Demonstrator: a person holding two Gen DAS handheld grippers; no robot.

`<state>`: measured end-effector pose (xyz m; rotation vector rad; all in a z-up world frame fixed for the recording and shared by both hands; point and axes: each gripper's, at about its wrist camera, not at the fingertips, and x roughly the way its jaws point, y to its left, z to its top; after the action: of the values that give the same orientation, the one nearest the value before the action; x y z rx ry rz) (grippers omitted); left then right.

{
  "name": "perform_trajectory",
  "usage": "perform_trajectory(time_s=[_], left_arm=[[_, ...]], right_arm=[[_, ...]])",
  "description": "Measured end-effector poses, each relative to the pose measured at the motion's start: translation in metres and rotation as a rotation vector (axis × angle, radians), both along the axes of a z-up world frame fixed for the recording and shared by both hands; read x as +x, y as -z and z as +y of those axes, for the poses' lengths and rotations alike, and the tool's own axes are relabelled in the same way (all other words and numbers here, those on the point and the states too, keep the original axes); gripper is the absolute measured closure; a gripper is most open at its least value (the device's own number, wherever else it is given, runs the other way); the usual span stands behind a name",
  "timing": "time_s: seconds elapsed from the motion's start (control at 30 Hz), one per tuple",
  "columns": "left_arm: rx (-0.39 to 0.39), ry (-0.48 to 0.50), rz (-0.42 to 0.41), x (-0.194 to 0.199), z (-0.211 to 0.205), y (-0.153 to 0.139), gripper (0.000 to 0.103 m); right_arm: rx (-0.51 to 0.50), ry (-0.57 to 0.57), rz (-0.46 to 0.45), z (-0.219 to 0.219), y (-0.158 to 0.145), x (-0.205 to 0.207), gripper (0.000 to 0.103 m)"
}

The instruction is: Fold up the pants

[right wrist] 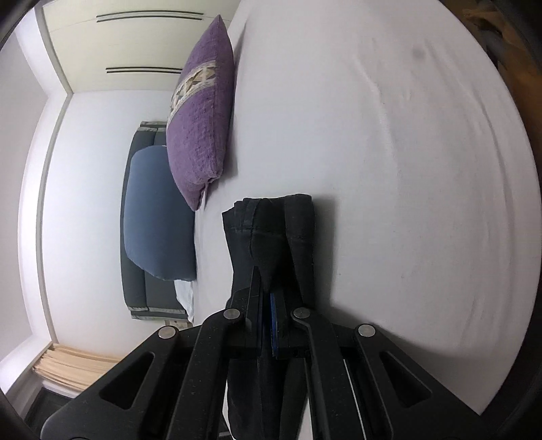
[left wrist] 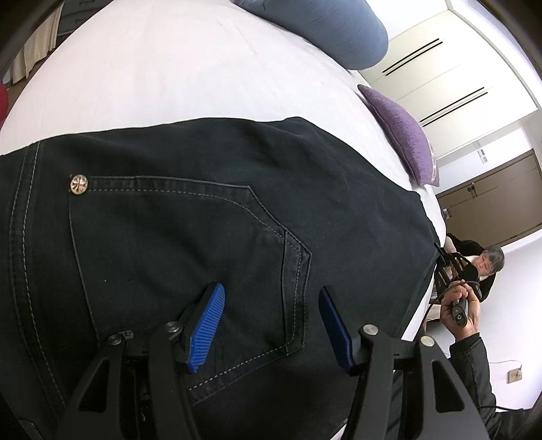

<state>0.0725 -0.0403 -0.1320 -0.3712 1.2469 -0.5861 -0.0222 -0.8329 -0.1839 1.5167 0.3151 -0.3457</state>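
Observation:
Dark navy pants [left wrist: 210, 210] lie flat on a white bed [left wrist: 169, 67], back pocket and a metal rivet [left wrist: 79, 184] facing up. My left gripper [left wrist: 271, 301] is open just above the pocket area, its blue pads [left wrist: 208, 325] apart and holding nothing. In the right wrist view my right gripper [right wrist: 266, 284] is shut on the leg-hem end of the pants [right wrist: 271, 223], which sticks up past the fingers above the white bed [right wrist: 406, 152]. The right gripper also shows small in the left wrist view [left wrist: 447, 260] at the pants' far end.
A purple cushion [left wrist: 403, 135] [right wrist: 203, 115] and a blue pillow [left wrist: 325, 30] [right wrist: 155, 213] lie on the bed's far side. Wardrobe doors and a wall stand beyond. A person's hand [left wrist: 460, 314] holds the right gripper at the bed edge.

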Motion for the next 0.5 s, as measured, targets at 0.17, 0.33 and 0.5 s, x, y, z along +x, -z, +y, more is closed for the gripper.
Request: perform_trajectory(time_s=[0.17,0.33,0.5], left_arm=[[0.029,0.000,-0.005,0.000,-0.004,-0.004,0.043],[0.030,0.004,-0.004,0.002,-0.008,-0.004,0.043],[0.022,0.003,-0.006,0.002,-0.007,-0.002,0.043]], right_arm=[[0.002,0.003,0.005,0.003,0.019,-0.015,0.101],[-0.061,0.014,0.007,0.016,0.002,-0.043,0.101],[-0.017,-0.060,0.049,0.010,0.020,-0.036,0.100]])
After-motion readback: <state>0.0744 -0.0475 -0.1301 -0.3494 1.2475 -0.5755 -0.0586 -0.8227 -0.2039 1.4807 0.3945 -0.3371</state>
